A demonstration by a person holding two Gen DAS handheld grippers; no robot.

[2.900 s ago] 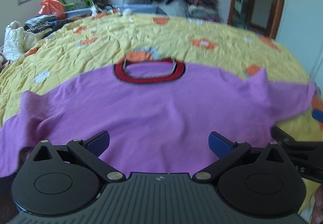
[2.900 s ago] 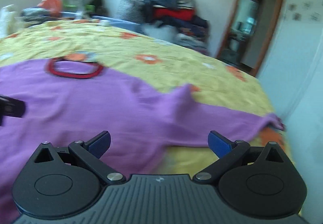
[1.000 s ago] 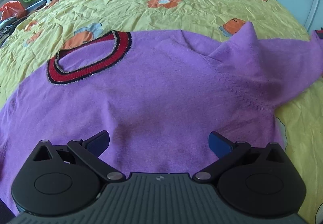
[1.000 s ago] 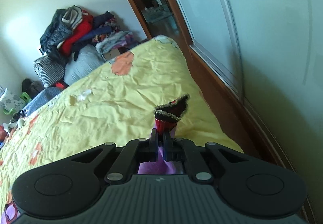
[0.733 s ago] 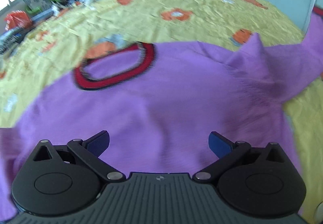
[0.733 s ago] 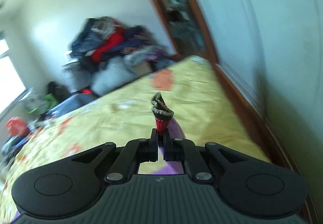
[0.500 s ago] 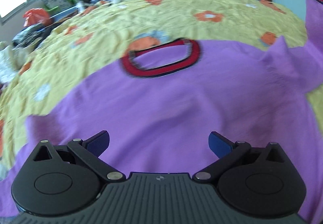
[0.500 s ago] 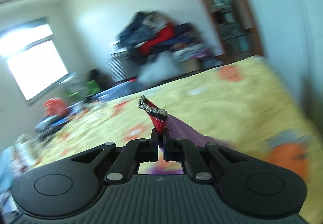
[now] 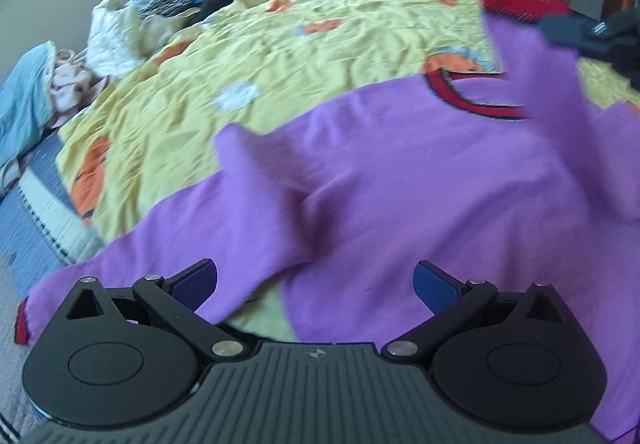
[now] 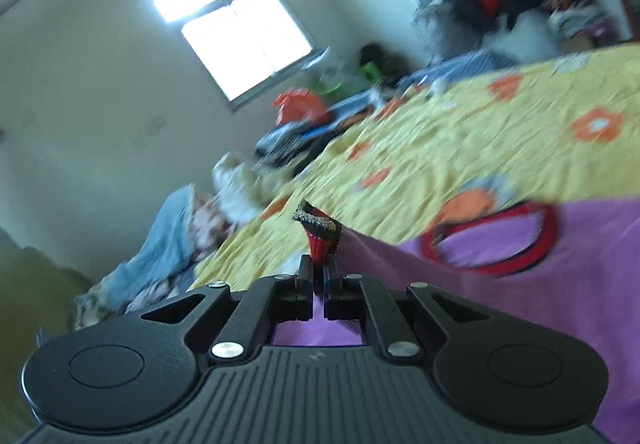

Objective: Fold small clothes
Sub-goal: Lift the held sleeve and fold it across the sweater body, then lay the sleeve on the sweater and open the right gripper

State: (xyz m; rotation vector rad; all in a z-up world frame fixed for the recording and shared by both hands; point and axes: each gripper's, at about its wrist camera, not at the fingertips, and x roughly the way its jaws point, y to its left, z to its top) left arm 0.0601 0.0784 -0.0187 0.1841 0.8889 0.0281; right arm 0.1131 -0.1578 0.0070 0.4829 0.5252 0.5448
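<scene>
Left tool: black ribbed body, silver screws, blue pads.

Daylit room, both fisheye views motion-blurred.
Light enters from the window, blown out to white in the right wrist view, with the wall around it dim. Purple sweater smeared, soft shadow in its folds. Yellow bedsheet streaked. Gripper bodies sharp. Strong barrel distortion at edges.
</scene>
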